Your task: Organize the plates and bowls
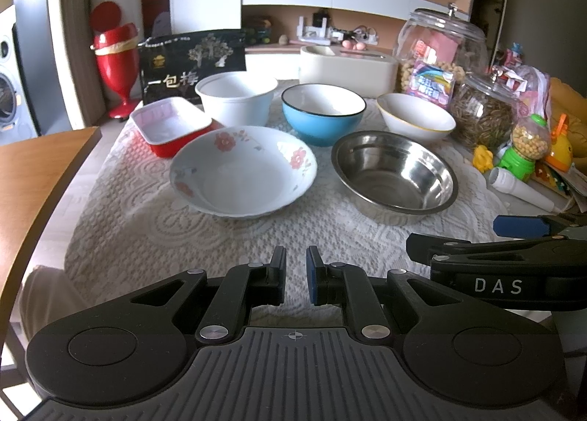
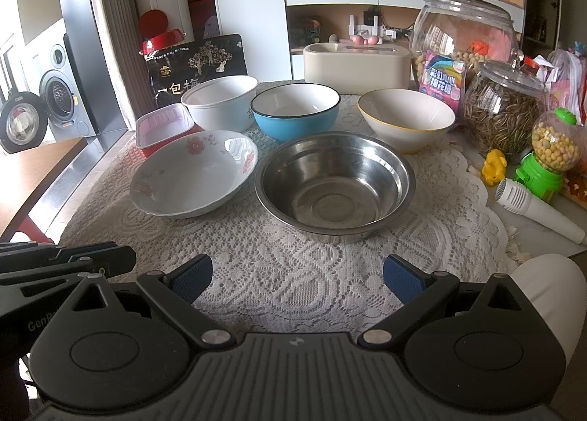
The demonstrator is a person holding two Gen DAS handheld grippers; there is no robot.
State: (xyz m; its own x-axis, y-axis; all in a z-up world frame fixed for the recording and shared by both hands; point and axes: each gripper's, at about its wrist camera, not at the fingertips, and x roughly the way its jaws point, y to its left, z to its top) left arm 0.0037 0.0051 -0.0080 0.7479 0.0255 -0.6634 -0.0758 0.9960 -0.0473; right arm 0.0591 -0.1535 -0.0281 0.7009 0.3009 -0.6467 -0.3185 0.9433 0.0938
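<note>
Hovering low over the lace-covered bench [image 2: 293, 274], I hold my right gripper [image 2: 297, 279] spread wide, my left gripper [image 1: 295, 279] nearly closed, both empty. Centre frame, the steel bowl [image 2: 335, 182] needs a rim grip.

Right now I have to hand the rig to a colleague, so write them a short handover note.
Left hand-held gripper: nearly closed, holding nothing.
Right hand-held gripper: wide open, empty.
Both sit above the near edge of the lace cloth.
Front row: floral dish, steel bowl.
Back row: red tray, white bowl, blue bowl, yellow-rimmed bowl.
Done: nothing stacked.
Left: gather all six.
</note>
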